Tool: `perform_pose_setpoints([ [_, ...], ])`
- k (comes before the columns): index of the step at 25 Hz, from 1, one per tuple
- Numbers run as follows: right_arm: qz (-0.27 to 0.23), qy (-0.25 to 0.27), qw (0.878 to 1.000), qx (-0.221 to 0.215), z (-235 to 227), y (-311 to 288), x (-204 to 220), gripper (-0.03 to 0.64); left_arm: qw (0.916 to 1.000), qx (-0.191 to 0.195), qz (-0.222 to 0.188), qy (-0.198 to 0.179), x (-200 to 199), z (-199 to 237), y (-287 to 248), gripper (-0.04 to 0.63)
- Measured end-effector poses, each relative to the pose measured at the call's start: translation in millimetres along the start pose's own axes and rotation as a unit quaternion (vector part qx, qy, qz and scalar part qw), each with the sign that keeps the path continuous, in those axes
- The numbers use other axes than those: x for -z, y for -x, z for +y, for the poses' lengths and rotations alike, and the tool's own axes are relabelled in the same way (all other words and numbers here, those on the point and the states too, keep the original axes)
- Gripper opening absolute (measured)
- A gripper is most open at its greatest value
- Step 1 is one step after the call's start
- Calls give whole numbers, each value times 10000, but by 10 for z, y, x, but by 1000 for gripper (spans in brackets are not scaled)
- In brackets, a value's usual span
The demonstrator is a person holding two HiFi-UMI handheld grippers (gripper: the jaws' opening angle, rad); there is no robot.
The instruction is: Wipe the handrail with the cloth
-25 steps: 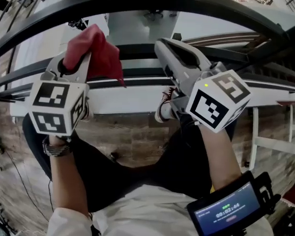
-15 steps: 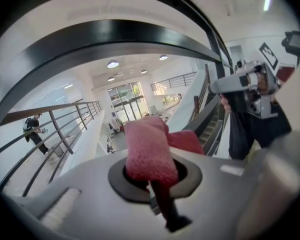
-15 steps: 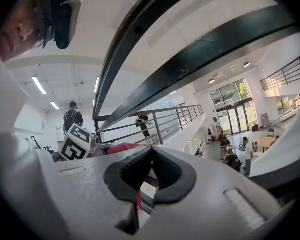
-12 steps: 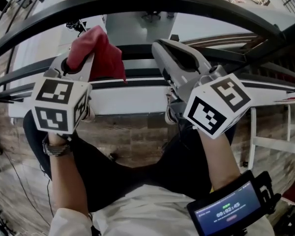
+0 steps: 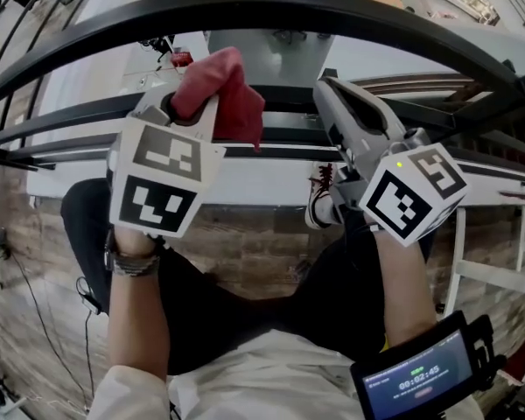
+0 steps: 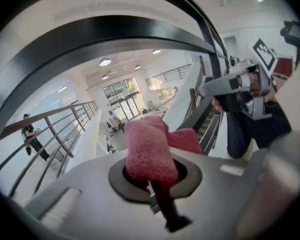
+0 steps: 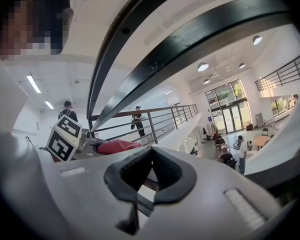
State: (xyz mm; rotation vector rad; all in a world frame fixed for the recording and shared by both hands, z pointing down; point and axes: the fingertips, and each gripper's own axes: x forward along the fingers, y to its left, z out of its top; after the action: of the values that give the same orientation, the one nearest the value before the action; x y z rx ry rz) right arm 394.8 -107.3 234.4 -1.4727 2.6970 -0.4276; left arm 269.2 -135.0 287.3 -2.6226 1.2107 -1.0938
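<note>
Cloth [image 5: 220,90] farther right, lower end hidden

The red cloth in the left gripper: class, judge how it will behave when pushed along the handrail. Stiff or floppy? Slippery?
Probably floppy: the cloth droops in folds past the left gripper. Likely light, as a small pinch holds the whole bunch up. Its fuzzy nap should drag rather than slide on the smooth handrail.

Wood-plank floor [image 5: 245,243]; sneaker [image 5: 318,206]; lit wrist screen [image 5: 413,380]; person at far railing [image 7: 138,120].
</note>
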Motion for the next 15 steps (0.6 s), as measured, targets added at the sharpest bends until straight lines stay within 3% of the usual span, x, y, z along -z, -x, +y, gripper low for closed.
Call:
perform_pose_setpoints([
  [3,-10,-15,10000,64,-77,88,35,3,9998,72,16,202,35,-11,0,26],
  [15,40,5,10000,39,-113,186,76,2,9991,-84,-181,385,-13,-34,-40,26],
])
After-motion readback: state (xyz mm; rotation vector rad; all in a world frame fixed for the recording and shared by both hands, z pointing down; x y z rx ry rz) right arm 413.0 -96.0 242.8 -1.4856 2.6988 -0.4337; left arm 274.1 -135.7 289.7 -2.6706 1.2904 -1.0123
